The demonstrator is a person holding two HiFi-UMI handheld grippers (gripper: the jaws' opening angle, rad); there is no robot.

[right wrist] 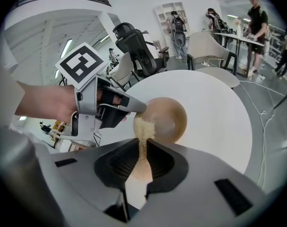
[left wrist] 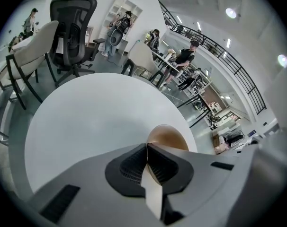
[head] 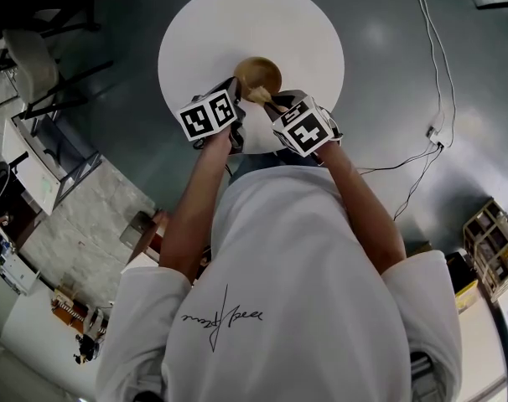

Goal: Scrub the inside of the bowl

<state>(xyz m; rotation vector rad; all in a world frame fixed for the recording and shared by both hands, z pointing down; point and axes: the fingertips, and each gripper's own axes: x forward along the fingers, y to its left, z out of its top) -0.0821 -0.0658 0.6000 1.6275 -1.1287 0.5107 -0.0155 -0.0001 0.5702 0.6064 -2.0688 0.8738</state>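
From the right gripper (head: 269, 103), the wooden bowl (head: 257, 75) lies at 12 o'clock, about mid-way across the round white table (head: 195, 40). Its jaws pinch a tan scrub pad (right wrist: 143, 126), long axis pointing bowlward, with the tip at the near rim. The left gripper (left wrist: 147, 167) is clamped on the rim at roughly 8 o'clock. The bowl looks smooth, shallow and empty.

My right gripper (right wrist: 143, 144) has its fingers (right wrist: 116, 163) pressed together on a tan sponge (right wrist: 144, 129). The sponge's frayed end touches the near rim of the wooden bowl (right wrist: 169, 119). The left gripper (right wrist: 139, 109) meets the bowl's left rim. The bowl sits on a round white tabletop (right wrist: 219, 108).
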